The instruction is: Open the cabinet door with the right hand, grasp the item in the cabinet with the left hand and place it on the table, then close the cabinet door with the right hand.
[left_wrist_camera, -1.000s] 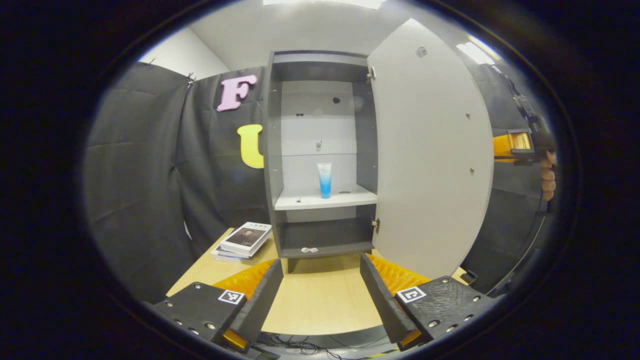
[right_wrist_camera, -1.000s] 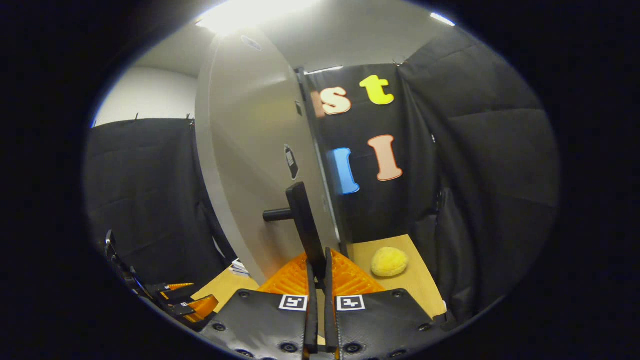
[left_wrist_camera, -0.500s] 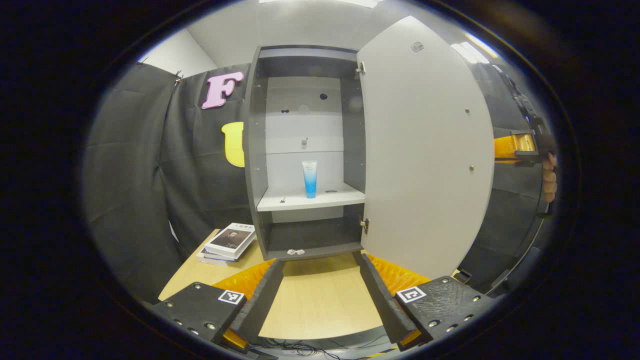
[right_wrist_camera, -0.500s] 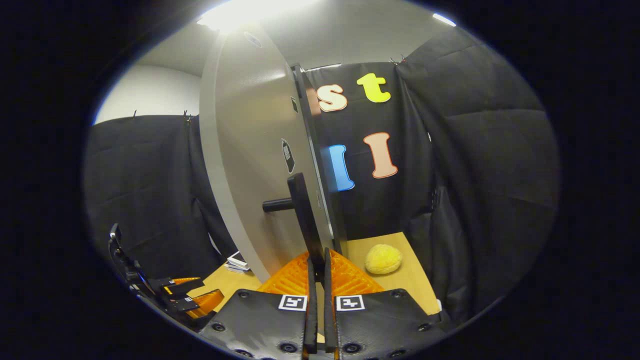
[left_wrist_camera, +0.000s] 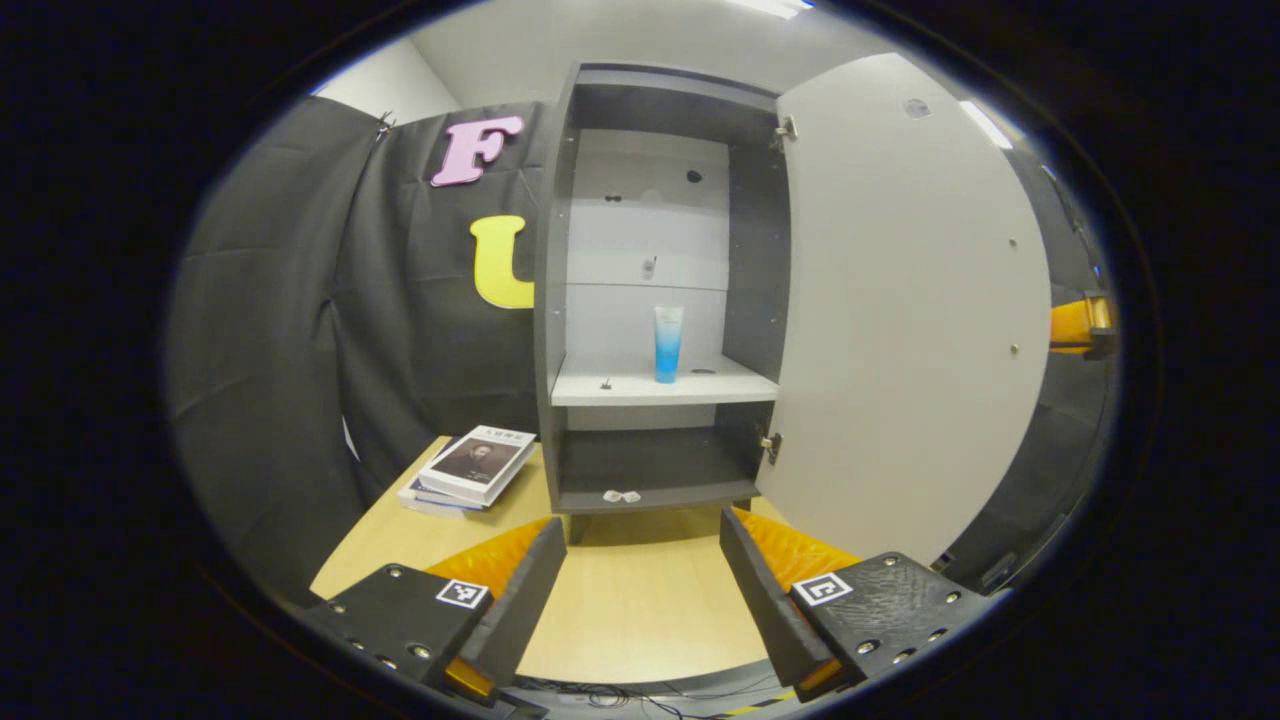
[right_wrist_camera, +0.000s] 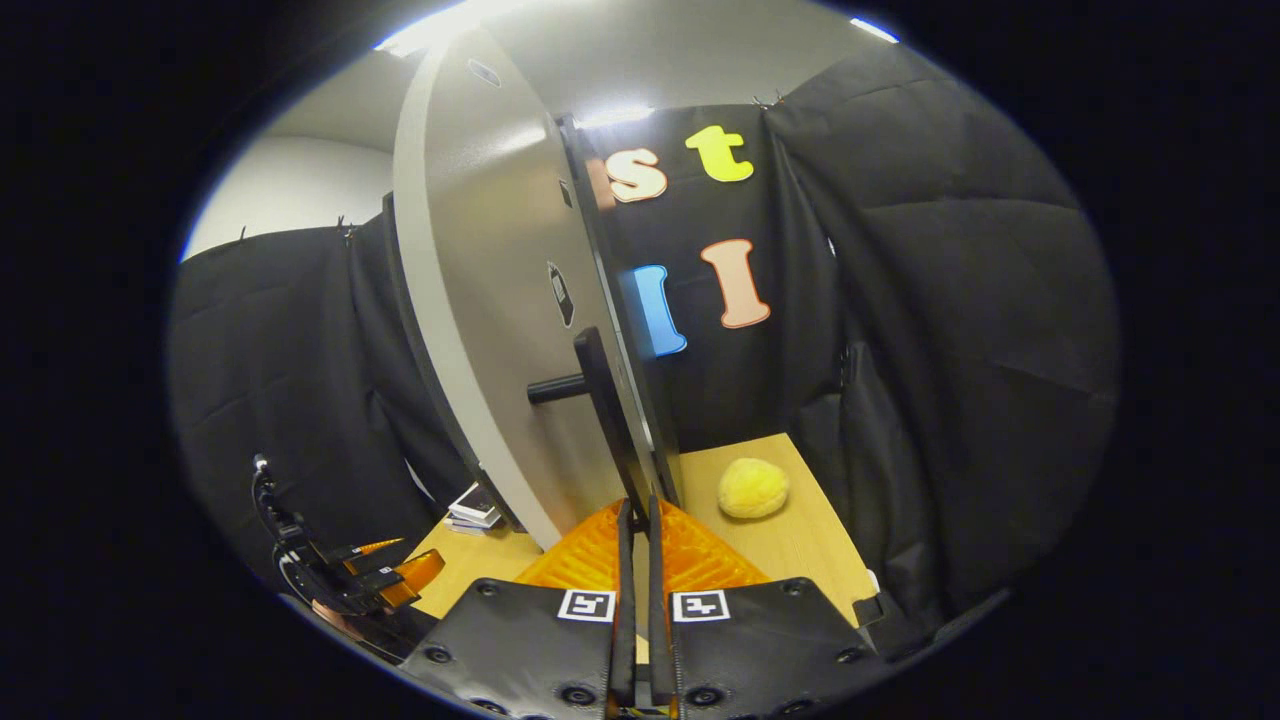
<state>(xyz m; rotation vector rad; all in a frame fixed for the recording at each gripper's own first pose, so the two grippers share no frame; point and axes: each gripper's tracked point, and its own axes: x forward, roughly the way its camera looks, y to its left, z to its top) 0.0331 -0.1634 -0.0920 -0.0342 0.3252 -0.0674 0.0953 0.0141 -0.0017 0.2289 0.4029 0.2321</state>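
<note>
Each tool has screwed plates bearing square markers.

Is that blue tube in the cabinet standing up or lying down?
Upright. The tube stands on the middle shelf, behind the open door.

left gripper hovers with its fingers spread wide apart, nothing between them. right gripper has its fingers pressed close together, clamped on a thin dark bar.
</note>
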